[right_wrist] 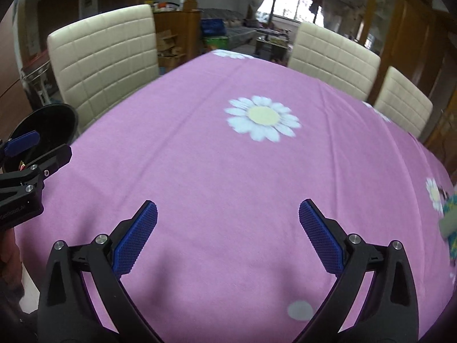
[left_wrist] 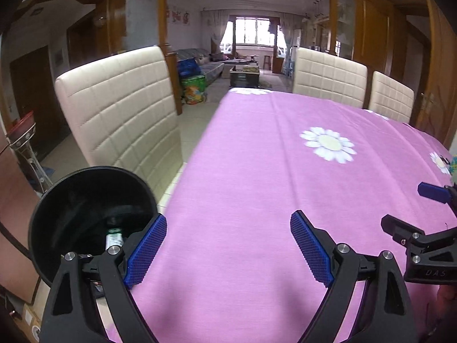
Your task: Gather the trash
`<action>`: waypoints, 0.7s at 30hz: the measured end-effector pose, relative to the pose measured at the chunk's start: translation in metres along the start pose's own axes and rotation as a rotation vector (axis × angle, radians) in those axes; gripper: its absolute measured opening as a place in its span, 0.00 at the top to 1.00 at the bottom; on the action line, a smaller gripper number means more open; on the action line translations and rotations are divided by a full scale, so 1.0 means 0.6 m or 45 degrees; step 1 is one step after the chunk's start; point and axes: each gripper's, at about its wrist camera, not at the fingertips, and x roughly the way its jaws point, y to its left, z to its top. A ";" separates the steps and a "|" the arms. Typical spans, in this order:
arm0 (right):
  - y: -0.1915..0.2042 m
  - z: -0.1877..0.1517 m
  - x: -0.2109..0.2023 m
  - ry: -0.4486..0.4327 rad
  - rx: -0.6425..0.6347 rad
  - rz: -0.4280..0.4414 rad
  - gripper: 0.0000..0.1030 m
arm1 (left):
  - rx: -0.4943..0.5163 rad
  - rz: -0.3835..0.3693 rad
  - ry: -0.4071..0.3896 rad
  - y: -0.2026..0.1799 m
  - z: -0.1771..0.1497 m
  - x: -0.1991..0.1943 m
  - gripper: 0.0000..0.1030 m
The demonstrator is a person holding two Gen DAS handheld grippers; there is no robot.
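A black round trash bin (left_wrist: 85, 208) stands on the floor by the table's left edge, with a green-and-white wrapper (left_wrist: 114, 237) lying inside. The bin also shows in the right wrist view (right_wrist: 45, 128). My left gripper (left_wrist: 228, 245) is open and empty over the pink tablecloth (left_wrist: 271, 185), its left finger next to the bin's rim. My right gripper (right_wrist: 227, 237) is open and empty over the cloth (right_wrist: 228, 171). A blurred colourful piece of trash (right_wrist: 450, 223) lies at the cloth's far right edge. Each gripper shows at the edge of the other's view.
Cream padded chairs stand along the left side (left_wrist: 120, 114) and the far right side (left_wrist: 328, 77) of the table. White daisy prints (right_wrist: 262, 118) mark the cloth. A living room with a sofa and coffee table lies beyond.
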 end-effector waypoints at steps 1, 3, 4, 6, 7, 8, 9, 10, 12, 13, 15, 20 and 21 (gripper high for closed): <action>-0.011 -0.006 -0.004 -0.004 0.024 -0.013 0.05 | 0.002 -0.007 0.005 -0.007 0.000 -0.001 0.16; -0.027 -0.016 -0.010 -0.012 0.059 -0.022 0.05 | 0.005 -0.029 0.011 -0.025 -0.001 -0.004 0.16; -0.037 -0.021 -0.016 -0.020 0.085 -0.027 0.05 | 0.008 -0.030 0.019 -0.032 -0.001 -0.004 0.16; -0.047 -0.027 -0.026 -0.041 0.109 -0.044 0.04 | 0.027 -0.039 0.034 -0.052 -0.004 -0.006 0.16; -0.049 -0.029 -0.030 -0.051 0.114 -0.048 0.04 | 0.036 -0.039 0.037 -0.059 -0.004 -0.007 0.16; -0.052 -0.032 -0.036 -0.064 0.119 -0.053 0.04 | 0.039 -0.039 0.035 -0.063 -0.005 -0.010 0.16; -0.054 -0.034 -0.040 -0.074 0.123 -0.059 0.04 | 0.042 -0.030 0.037 -0.066 -0.008 -0.014 0.16; -0.054 -0.034 -0.041 -0.080 0.125 -0.061 0.04 | 0.049 -0.018 0.025 -0.072 -0.010 -0.019 0.16; -0.057 -0.039 -0.049 -0.094 0.138 -0.071 0.04 | 0.057 -0.001 0.000 -0.079 -0.012 -0.030 0.16; -0.059 -0.041 -0.051 -0.096 0.144 -0.077 0.04 | 0.059 -0.001 -0.013 -0.082 -0.013 -0.036 0.16; -0.064 -0.046 -0.056 -0.104 0.164 -0.089 0.04 | 0.062 0.001 -0.036 -0.086 -0.014 -0.045 0.16; -0.079 -0.056 -0.068 -0.122 0.225 -0.104 0.04 | 0.071 -0.026 -0.047 -0.097 -0.015 -0.052 0.16; -0.081 -0.059 -0.070 -0.125 0.239 -0.106 0.04 | 0.075 -0.032 -0.046 -0.100 -0.015 -0.052 0.16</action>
